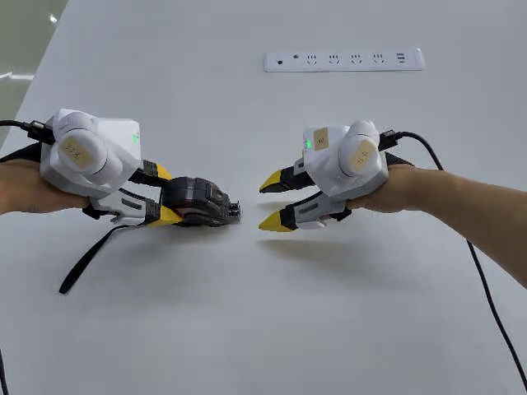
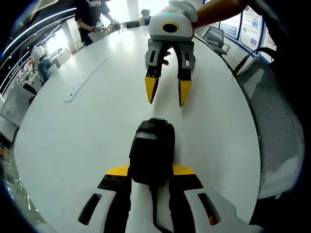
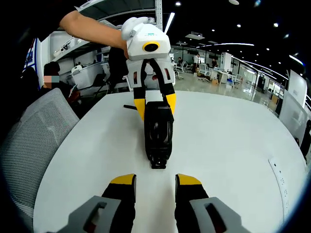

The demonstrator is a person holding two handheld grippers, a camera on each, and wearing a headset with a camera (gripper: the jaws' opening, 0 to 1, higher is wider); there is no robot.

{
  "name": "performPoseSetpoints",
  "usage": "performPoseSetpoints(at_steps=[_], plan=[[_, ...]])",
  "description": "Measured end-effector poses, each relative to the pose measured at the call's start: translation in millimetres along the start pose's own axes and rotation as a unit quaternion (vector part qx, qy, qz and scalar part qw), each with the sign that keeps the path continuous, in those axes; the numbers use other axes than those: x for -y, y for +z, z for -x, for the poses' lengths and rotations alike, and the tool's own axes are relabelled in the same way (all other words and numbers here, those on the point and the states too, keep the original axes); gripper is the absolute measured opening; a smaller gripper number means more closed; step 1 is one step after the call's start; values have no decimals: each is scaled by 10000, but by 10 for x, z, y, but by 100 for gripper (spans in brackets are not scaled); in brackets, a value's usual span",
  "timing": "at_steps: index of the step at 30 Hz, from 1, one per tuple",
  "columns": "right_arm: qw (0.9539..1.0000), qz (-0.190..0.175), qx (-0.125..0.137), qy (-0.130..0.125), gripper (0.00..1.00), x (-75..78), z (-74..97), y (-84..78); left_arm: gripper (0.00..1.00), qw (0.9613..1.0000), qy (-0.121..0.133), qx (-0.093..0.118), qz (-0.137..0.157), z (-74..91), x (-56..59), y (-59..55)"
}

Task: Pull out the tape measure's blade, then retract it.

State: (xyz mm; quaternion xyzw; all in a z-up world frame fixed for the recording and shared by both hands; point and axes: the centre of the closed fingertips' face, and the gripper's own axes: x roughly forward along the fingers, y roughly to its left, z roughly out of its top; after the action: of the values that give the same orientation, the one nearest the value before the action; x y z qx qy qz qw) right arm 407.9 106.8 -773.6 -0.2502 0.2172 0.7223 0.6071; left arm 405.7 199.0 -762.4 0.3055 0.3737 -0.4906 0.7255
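White table point(image 1: 247, 329), power strip point(image 1: 343, 60); left gripper point(image 1: 167, 195) clamps tape measure point(image 1: 199, 202), right gripper point(image 1: 265, 206) spread; office point(image 3: 228, 63) behind.

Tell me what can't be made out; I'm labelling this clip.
Blade tip of tape measure: dark, too small, head view and right gripper view.
Its sides: covered by the left tongs, left gripper view.
Attachment of strap: hidden behind left tongs, head view.
Markings on power strip: too small, head view.

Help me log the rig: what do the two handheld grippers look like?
The left gripper and right gripper each have a white housing, black jaws with yellow tips, tan stickers, a green light, and a black cable trailing back.
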Motion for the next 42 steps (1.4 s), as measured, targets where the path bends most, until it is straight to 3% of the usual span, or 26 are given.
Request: performPoseSetpoints(at_steps=[22, 42], plan=[[9997, 201, -117, 113, 17, 61, -385, 8, 24, 9999, -17, 38, 97, -3, -3, -29], [9995, 227, -220, -2, 10, 161, -500, -42, 23, 9997, -57, 66, 213, 10, -18, -32]])
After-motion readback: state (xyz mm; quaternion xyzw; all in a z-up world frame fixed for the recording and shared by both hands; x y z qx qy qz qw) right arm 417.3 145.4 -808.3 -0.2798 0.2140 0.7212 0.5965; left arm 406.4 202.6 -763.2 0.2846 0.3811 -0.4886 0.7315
